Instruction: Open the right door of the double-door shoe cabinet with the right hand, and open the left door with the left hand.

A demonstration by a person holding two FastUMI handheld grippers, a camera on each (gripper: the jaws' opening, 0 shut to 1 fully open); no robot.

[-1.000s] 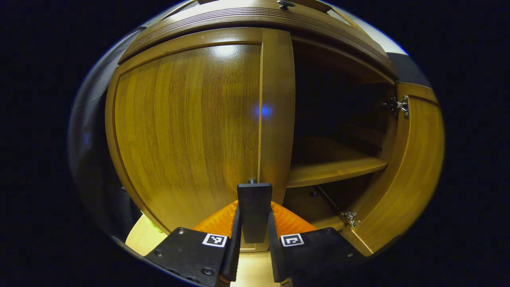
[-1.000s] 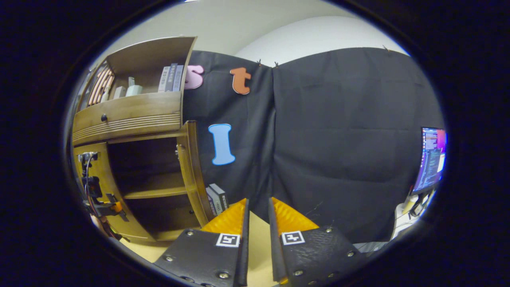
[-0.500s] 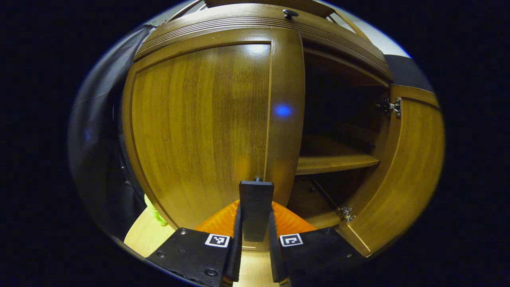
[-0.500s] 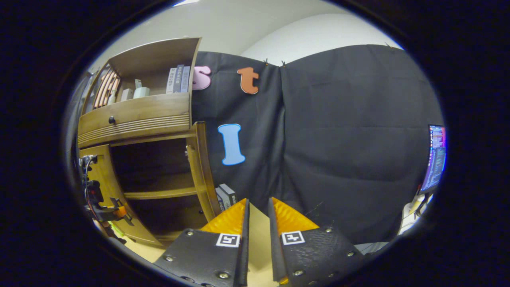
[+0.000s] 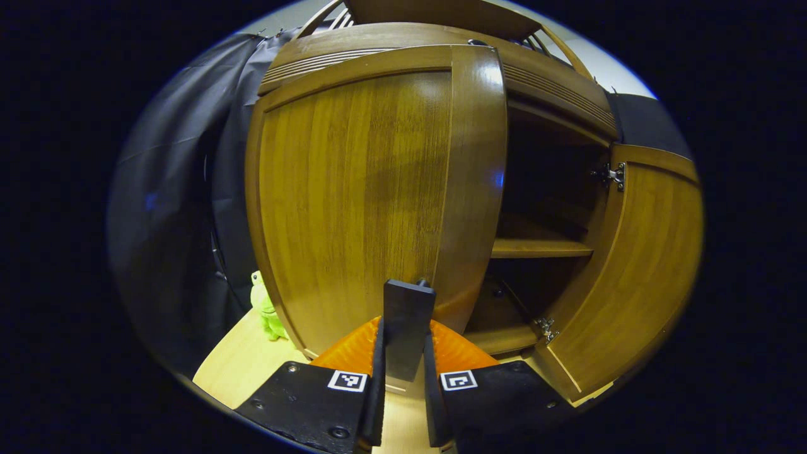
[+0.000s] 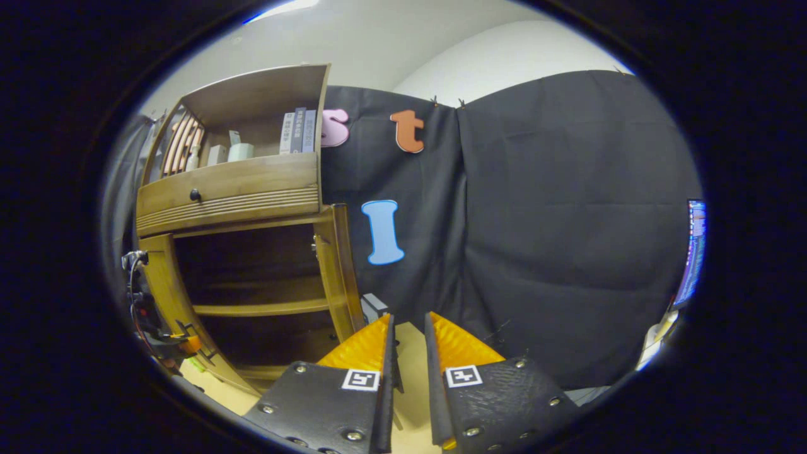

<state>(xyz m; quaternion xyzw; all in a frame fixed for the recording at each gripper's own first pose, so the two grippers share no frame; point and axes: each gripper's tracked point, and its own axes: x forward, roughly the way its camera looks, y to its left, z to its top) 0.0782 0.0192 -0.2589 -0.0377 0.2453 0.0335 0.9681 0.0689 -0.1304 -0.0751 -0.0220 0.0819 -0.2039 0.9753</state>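
1. Setting: black cloth booth wall (image 6: pixel 555 239) fills the right of the right gripper view; pale wooden floor (image 5: pixel 239 366) at lower left of the left gripper view; wooden shoe cabinet (image 6: pixel 233 189) in the left half of the right gripper view.
2. Left gripper (image 5: pixel 403 353), bottom centre of the left gripper view: orange fingers pinch the black handle (image 5: pixel 408 325) of the left door (image 5: pixel 359 195). Both pads look pressed on it.
3. Left door stands partly swung out, filling the frame's centre; the dark interior and a shelf (image 5: pixel 539 248) show to its right.
4. Right door (image 5: pixel 637 277), right of frame, stands wide open, hinges (image 5: pixel 613 175) exposed.
5. Right gripper (image 6: pixel 410 372), bottom centre of its view: fingers close together with a narrow gap, holding nothing, well apart from the cabinet.
6. Judgement: right-door step looks done; left door is mid-opening.
7. Doing it well: keep the pinch firm, follow the door's arc around its hinge side, not a straight pull, so the handle does not slip.
8. Green toy (image 5: pixel 268 309) sits on the floor, lower left, near the door's swing path; mind it.
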